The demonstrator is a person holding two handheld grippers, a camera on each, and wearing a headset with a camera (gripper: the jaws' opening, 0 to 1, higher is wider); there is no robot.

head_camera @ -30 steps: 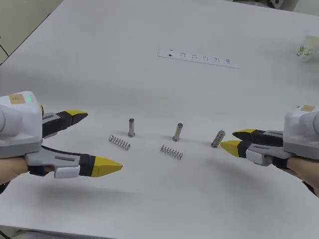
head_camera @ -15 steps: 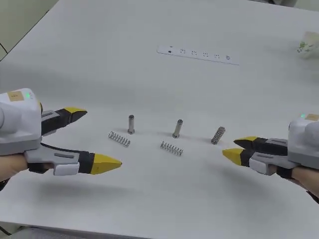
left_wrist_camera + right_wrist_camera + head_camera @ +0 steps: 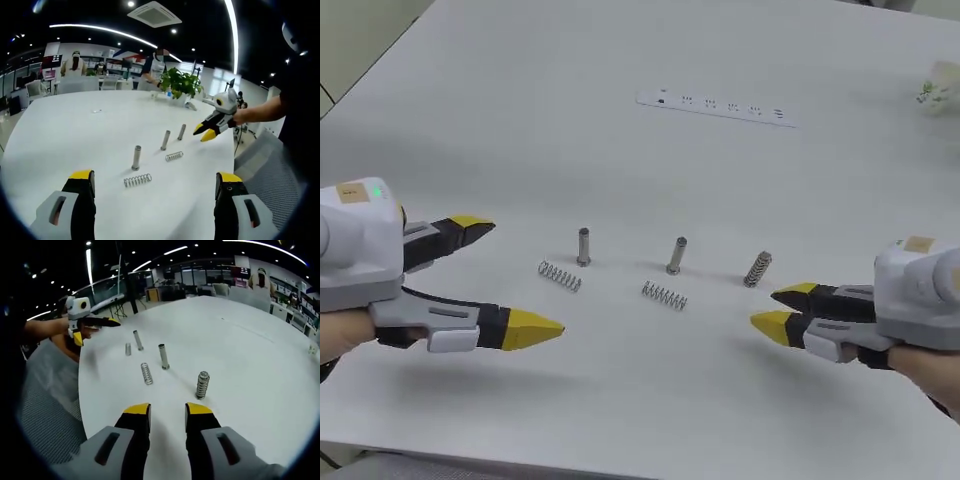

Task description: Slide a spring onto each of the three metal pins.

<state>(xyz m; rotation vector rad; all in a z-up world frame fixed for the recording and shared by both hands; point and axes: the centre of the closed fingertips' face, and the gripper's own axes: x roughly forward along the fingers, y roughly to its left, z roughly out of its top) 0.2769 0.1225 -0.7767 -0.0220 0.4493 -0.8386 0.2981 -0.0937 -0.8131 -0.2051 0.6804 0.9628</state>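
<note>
Three metal pins stand in a row on the white table (image 3: 620, 60). The left pin (image 3: 583, 246) and the middle pin (image 3: 677, 255) are bare. The right pin (image 3: 757, 270) wears a spring. Two loose springs lie flat: one (image 3: 559, 277) in front of the left pin, one (image 3: 664, 296) in front of the middle pin. My left gripper (image 3: 505, 276) hovers wide open left of the row, holding nothing. My right gripper (image 3: 780, 308) is open by a narrow gap, empty, a short way in front of the sprung pin (image 3: 202, 385). The bare pins (image 3: 136, 157) (image 3: 165, 140) lie ahead of my left gripper (image 3: 155, 182).
A white power strip (image 3: 717, 108) lies across the far middle of the table. A potted plant (image 3: 935, 90) stands at the far right edge. The table's near edge runs just below both grippers. People sit at desks in the background (image 3: 75, 62).
My right gripper has drawn back from the sprung pin, toward me and lower in view. The left gripper, pins and loose springs have stayed put.
</note>
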